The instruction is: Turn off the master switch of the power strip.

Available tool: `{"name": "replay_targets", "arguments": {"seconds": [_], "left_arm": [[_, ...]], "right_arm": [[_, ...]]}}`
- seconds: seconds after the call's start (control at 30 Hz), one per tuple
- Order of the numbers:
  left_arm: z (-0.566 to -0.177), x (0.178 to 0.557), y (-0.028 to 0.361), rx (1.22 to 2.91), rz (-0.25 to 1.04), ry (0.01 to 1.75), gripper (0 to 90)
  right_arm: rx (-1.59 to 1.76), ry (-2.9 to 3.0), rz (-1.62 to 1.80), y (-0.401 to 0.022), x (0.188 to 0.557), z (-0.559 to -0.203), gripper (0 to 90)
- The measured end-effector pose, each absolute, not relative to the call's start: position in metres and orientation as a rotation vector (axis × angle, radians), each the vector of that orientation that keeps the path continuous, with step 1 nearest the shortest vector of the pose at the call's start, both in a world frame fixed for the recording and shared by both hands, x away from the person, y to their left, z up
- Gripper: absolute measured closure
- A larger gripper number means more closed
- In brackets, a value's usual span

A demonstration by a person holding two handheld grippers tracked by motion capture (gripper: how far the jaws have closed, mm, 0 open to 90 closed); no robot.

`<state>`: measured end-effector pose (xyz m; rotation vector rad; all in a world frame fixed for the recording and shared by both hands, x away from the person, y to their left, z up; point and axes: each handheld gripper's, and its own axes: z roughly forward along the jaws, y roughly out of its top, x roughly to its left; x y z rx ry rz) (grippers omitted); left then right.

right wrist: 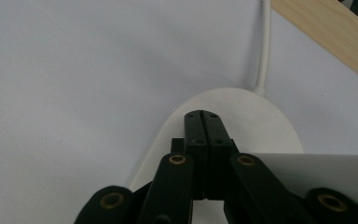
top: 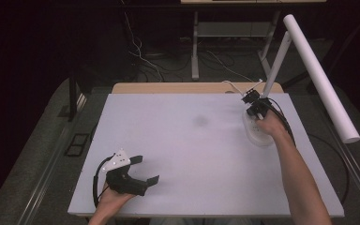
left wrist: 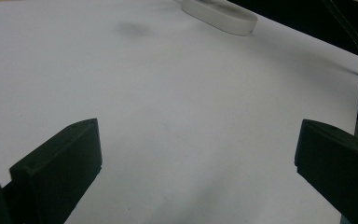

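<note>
The right gripper [right wrist: 203,122] has its two black jaws pressed flat together with nothing between them, the tip poised directly over the oval white lamp base [right wrist: 261,116] – whether it touches the surface cannot be told. In the high view the right gripper [top: 254,105] sits at the far right of the white table [top: 183,154], over the rear portion of the lamp base [top: 258,136], with the right hand [top: 269,124] covering much of the base. The base lies immediately under the closed tip; its long axis runs roughly from the near side of the table to the far side. From it the white lamp stem [top: 276,65] rises up and to the right, carrying the long tubular lamp head [top: 321,77], which slopes out past the table's right edge. A white power cable [right wrist: 263,51] leaves the far end of the base toward the wooden table edge [right wrist: 326,35]. The left gripper [top: 138,171] rests at the near left corner, jaws set wide apart and empty – well apart from the lamp, so the right gripper is clearly the nearer one. In the left gripper view the base [left wrist: 221,16] appears far off. Judged from the closed tip, the pending action is a downward press on the base, probably on a switch. Nothing stands between tip and base; the stem just beside the gripper is the only nearby obstruction.
</note>
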<state>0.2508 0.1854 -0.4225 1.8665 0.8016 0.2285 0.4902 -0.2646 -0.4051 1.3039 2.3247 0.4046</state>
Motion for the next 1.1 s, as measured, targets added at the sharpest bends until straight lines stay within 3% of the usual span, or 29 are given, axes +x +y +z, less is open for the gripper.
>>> {"name": "replay_targets", "arguments": {"seconds": [1.1], "left_arm": [[-0.4224, 0.2502, 0.1863, 1.860, 0.229, 0.805, 0.0]], "right_arm": [[1.328, 2.268, 0.453, -0.2661, 0.4831, -0.4054, 89.5]]}}
